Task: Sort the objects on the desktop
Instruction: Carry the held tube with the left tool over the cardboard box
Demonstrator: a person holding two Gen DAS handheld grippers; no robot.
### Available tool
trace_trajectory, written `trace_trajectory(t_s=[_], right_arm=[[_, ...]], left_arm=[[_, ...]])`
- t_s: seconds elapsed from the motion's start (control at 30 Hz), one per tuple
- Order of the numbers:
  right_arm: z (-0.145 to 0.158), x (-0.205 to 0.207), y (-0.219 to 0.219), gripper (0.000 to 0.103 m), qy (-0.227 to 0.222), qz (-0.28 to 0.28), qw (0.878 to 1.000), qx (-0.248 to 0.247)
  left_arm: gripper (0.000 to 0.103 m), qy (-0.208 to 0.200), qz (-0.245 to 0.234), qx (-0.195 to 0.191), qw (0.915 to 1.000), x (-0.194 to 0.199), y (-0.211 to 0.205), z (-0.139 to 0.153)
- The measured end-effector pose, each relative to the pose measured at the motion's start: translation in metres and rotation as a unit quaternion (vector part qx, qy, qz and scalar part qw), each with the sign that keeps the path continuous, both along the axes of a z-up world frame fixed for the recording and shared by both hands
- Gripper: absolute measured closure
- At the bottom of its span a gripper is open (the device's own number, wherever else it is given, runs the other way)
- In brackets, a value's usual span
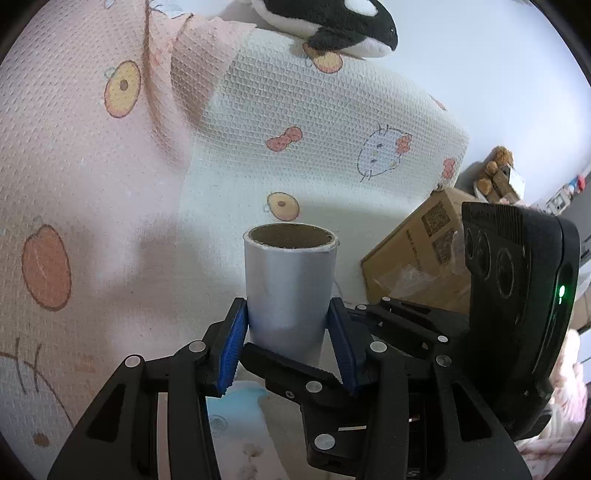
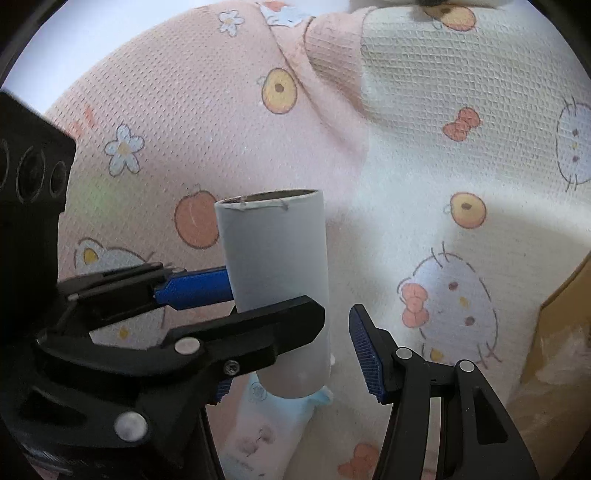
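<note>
Left gripper (image 1: 290, 321): jaws clamped on the silver-wrapped cardboard tube (image 1: 290, 284), blue pads pressed against its lower sides. The tube stands about upright in the grip.

Right gripper (image 2: 291, 350): jaws fairly wide around the tube's bottom end. The right blue pad (image 2: 365, 354) stands clear of the tube wall with a visible gap. The left one is mostly hidden behind the left gripper's black finger, so contact on that side can't be told. From the left wrist, one right-gripper finger crosses in front of the tube base.

Tube contents: the open end faces up and the brown cardboard bore is bare as far down as the view reaches (the bottom is not visible).

Directly under the tube lies a pale blue and white soft packet (image 2: 273, 417). I can't tell whether the tube touches it.

Everything sits on a pink and white waffle-textured blanket (image 1: 92, 184) printed with cats, bows and fruit.

Further right, off the blanket edge, is a brown cardboard box (image 1: 417, 251) with QR-code labels, lying tilted. Crumpled clear plastic (image 1: 402, 277) lies against its lower face (whether it is on or in the box is unclear, and the box contents are not visible).

At the far top edge, a black and white orca plush toy (image 1: 332, 26) lies on the blanket's raised fold.
</note>
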State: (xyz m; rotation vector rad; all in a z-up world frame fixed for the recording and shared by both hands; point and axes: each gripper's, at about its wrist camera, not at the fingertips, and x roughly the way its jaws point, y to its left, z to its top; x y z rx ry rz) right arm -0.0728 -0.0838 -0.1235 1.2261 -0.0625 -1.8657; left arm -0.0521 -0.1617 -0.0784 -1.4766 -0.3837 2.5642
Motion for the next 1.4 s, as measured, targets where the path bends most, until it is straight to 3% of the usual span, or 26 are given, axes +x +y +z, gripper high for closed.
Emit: trace_trajectory(t_s=[0.13, 0.27, 0.6, 0.83, 1.07, 1.4], right_arm=[[0.017, 0.001, 0.004, 0.049, -0.006, 0.001, 1.000, 0.015], [0.037, 0.001, 0.004, 0.049, 0.019, 0.010, 0.999, 0.026], [0.062, -0.007, 0.019, 0.049, 0.033, 0.018, 0.999, 0.015], [0.088, -0.015, 0.050, 0.049, 0.061, -0.003, 0.998, 0.017], [0.106, -0.023, 0.093, 0.049, 0.079, -0.035, 0.996, 0.012], [0.111, -0.033, 0.163, 0.049, 0.078, -0.078, 0.994, -0.004]], left_arm=[[0.055, 0.004, 0.005, 0.026, 0.9997, 0.001, 0.002, 0.014], [0.055, 0.015, 0.002, 0.011, 0.9998, 0.000, 0.009, 0.029], [0.055, 0.035, -0.018, -0.007, 0.9992, -0.014, 0.035, 0.059], [0.055, 0.069, -0.046, -0.039, 0.9958, -0.028, 0.077, 0.086], [0.055, 0.089, -0.087, -0.040, 0.9914, -0.037, 0.121, 0.103], [0.055, 0.090, -0.129, -0.035, 0.9870, -0.050, 0.182, 0.108]])
